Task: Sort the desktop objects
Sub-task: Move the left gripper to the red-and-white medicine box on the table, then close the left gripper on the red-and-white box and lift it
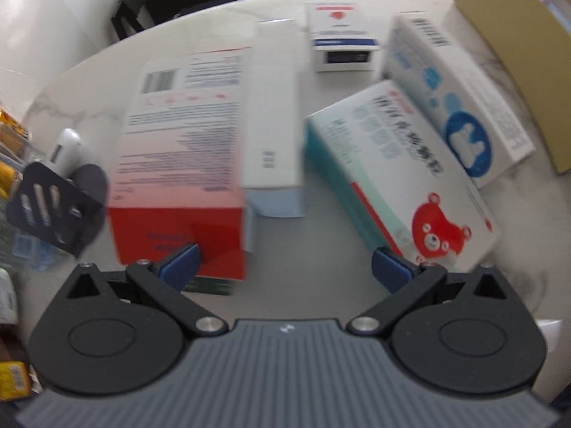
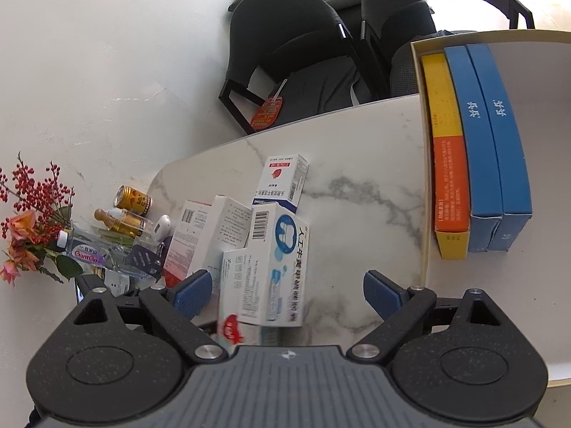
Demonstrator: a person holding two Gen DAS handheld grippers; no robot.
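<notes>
The medicine boxes lie in a loose cluster on the marble desk [image 2: 357,164], toward its rounded end. Under my left gripper [image 1: 283,264] the red-and-white box [image 1: 178,164] lies flat with its red end towards me, and a plain white box [image 1: 274,107] lies touching its long side. The bear box [image 1: 410,178], white with a teal side and a red cartoon bear, lies tilted just beside them, and the blue-and-white box [image 1: 460,107] leans across its far end. A small white box with a dark blue band [image 1: 342,35] lies beyond them, near the desk's far edge. My left fingers [image 1: 180,262] are spread wide with nothing between them; one blue pad overlaps the red end of the red-and-white box, though the blur keeps me from telling whether it touches. My right gripper [image 2: 285,294] hangs over the same cluster, its fingers [image 2: 382,294] wide apart and holding nothing. At the desk's other end sits the tan tray [image 2: 424,185], with a yellow-and-orange box [image 2: 448,178] and two blue boxes [image 2: 496,149] standing side by side against its wall. Past the rounded end I see bottles [image 2: 89,255], a gold can [image 2: 132,198] and red-berried flowers [image 2: 32,221].
</notes>
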